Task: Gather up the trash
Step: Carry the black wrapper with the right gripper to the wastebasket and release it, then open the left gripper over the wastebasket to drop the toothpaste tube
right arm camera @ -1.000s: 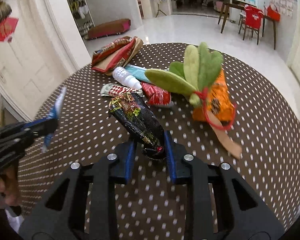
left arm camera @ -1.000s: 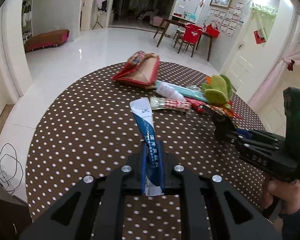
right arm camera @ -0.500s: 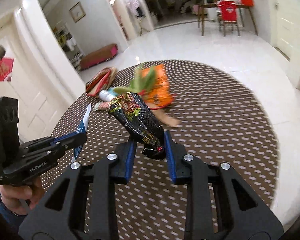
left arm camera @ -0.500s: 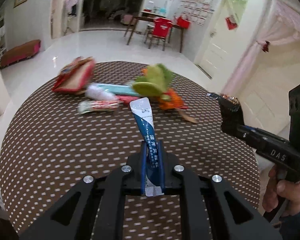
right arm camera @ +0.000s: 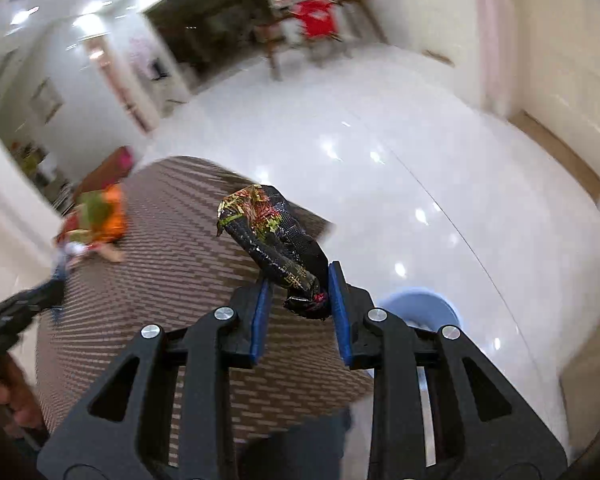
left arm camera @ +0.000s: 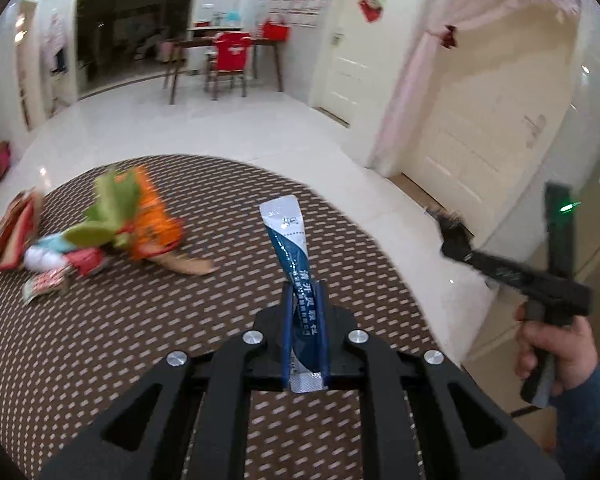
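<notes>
Left wrist view: the left gripper (left arm camera: pixel 305 292) is clamped tight on a flat blue-and-white foil sachet with printed text (left arm camera: pixel 292 248) — its silver end sticks up above the round table with the brown white-dotted cloth (left arm camera: pixel 140 340). Far left on the table, blurred, lies a pile: an orange plush carrot with green leaves (left arm camera: pixel 140 220), a red snack bag (left arm camera: pixel 14 236), a small red-and-white wrapper (left arm camera: pixel 44 282) and a white bottle (left arm camera: pixel 40 256) among them. At the right edge a hand (left arm camera: pixel 556 348) holds the right gripper (left arm camera: pixel 454 236), out beyond the table edge over the pale floor, something dark at its tip.

Right wrist view: the right gripper (right arm camera: pixel 298 300) pinches a crumpled black foil wrapper with red and gold print (right arm camera: pixel 272 236) between blue pads (right arm camera: pixel 260 320) — the wrapper stands up above the table edge. Just below the right finger, a light blue round bin (right arm camera: pixel 424 308) sits on the glossy white floor (right arm camera: pixel 420 160). The plush carrot pile is far left, blurred. The left gripper shows at the left edge, blurred.
</notes>
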The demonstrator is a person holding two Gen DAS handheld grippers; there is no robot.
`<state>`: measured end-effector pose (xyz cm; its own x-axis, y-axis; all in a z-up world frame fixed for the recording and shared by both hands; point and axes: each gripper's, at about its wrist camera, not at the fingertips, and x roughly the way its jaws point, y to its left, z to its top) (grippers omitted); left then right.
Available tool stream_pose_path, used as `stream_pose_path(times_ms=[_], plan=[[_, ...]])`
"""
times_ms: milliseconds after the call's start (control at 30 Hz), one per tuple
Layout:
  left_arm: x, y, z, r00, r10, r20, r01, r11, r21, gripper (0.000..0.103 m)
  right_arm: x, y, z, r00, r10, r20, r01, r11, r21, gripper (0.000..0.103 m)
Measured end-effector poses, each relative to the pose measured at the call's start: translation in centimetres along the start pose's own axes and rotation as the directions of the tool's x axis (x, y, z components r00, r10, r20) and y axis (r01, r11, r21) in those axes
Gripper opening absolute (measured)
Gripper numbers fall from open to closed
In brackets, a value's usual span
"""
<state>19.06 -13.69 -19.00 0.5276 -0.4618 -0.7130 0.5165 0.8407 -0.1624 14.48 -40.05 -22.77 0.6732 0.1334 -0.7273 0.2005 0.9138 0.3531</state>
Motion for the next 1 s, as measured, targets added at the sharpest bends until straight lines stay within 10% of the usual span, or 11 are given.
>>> stream_pose_path(times_ms=[167,267,367,1000], plan=[[2.6,-3.6,1.7,0.999,-0.046,-0.024,0.047,0.997,0.059,0.010,3.3,-6.0,-1.2,0.995,-0.044,-0.086,0.055,0.991,0.125,0.030],[4.3,-5.6,2.5,0.996,-0.072,-0.044,0.076,0.994,0.080,0.010,6.2,-9.0,-1.8,0.989,-0.045,-0.144,0.071,0.981,0.180,0.059],[6.1,-7.7,3.3,0.993,-0.092,-0.068,0.099,0.990,0.102,0.010,7.1,-11.8,-2.2,0.987,-0.052,-0.151,0.089,0.965,0.248,0.066],[18.0,-17.4,4.8,0.920,-0.271,-0.284,0.325,0.931,0.164,0.022,-6.1,-13.7,1.2,0.986,-0.069,0.151,0.014,0.940,0.341,0.088]])
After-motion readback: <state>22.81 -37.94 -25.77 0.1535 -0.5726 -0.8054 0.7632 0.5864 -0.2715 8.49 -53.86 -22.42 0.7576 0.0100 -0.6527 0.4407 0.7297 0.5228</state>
